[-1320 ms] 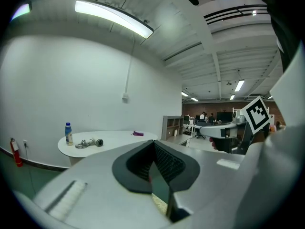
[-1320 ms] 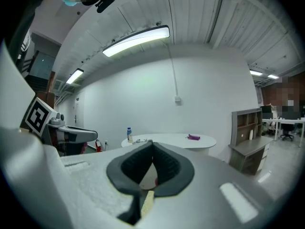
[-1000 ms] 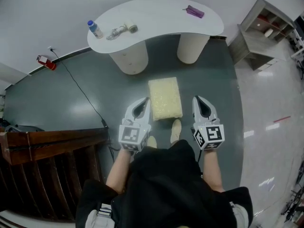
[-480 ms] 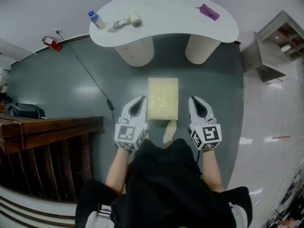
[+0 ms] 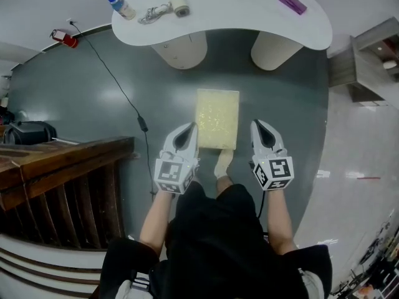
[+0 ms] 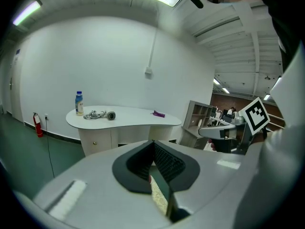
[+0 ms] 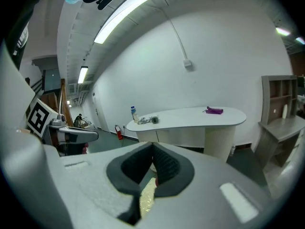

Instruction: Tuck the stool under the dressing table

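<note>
The stool (image 5: pixel 217 118), a pale yellow rectangular seat, stands on the dark floor a little in front of the white kidney-shaped dressing table (image 5: pixel 230 5). In the head view my left gripper (image 5: pixel 189 128) is at the stool's near left corner and my right gripper (image 5: pixel 259 125) is just off its right side. Both are shut with nothing between the jaws. Whether either touches the stool I cannot tell. The stool's yellow top shows below the shut jaws in the left gripper view (image 6: pixel 158 200) and the right gripper view (image 7: pixel 147 198). The table (image 6: pixel 124 118) (image 7: pixel 190 117) lies ahead in both.
On the table lie a bottle (image 5: pixel 120 5), a tape roll (image 5: pixel 181 6), a cable bundle (image 5: pixel 153 13) and a purple object (image 5: pixel 291 2). Its two round pedestals (image 5: pixel 182 47) (image 5: pixel 275 50) leave a gap. A dark wooden railing (image 5: pixel 59 185) is at the left, a grey shelf unit (image 5: pixel 374 61) at the right. A black cord (image 5: pixel 118 89) crosses the floor.
Both grippers have sunk and come forward alongside the stool, staying shut. The view has shifted so the table sits nearer the top edge; the person has stepped closer.
</note>
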Demonstrator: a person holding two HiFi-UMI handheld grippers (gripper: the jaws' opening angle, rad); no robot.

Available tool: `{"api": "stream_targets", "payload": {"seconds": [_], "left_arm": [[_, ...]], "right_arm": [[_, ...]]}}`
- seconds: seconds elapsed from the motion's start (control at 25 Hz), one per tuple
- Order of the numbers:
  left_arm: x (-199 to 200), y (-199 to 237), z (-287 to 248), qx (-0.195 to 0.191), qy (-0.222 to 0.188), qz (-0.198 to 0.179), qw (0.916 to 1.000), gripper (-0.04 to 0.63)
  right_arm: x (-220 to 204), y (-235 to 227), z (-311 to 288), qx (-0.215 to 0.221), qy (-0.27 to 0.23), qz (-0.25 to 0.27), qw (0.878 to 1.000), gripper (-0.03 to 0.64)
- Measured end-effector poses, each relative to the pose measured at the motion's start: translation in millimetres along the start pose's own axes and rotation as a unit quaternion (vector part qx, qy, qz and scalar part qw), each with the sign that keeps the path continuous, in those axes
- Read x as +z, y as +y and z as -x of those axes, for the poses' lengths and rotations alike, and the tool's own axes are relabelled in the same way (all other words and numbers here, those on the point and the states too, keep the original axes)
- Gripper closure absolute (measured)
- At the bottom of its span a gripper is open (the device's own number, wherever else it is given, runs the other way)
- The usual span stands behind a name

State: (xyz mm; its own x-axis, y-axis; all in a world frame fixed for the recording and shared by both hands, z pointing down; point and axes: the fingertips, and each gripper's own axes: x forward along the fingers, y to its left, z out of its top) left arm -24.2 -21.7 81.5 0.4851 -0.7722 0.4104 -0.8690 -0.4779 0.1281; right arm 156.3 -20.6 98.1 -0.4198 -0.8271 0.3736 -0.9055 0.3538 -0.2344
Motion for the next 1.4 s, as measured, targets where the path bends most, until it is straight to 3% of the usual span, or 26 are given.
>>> {"api": "stream_targets", "payload": {"seconds": [0.32,0.64,0.92,1.4], "left_arm": [[-49,50,-54,-0.021,0.029,0.001,0.9994,0.588],[-122,79,-109,-0.052,0.071,0.013,0.9960,0.588],[-204,95,-177,-0.054,0.102,0.033,0.9927,0.588],[-338,121,-221,-0.052,0.156,0.043,0.9855,0.586]], "right_arm": [[-52,-13,-66,-0.031,0.036,-0.013,0.999,0.614],[-119,-27,-124,-0.048,0.061,-0.025,0.997,0.614],[-202,-61,-174,-0.048,0.092,-0.038,0.994,0.614],[-327,-89,-219,-0.052,0.127,-0.049,0.989,0.614]]}}
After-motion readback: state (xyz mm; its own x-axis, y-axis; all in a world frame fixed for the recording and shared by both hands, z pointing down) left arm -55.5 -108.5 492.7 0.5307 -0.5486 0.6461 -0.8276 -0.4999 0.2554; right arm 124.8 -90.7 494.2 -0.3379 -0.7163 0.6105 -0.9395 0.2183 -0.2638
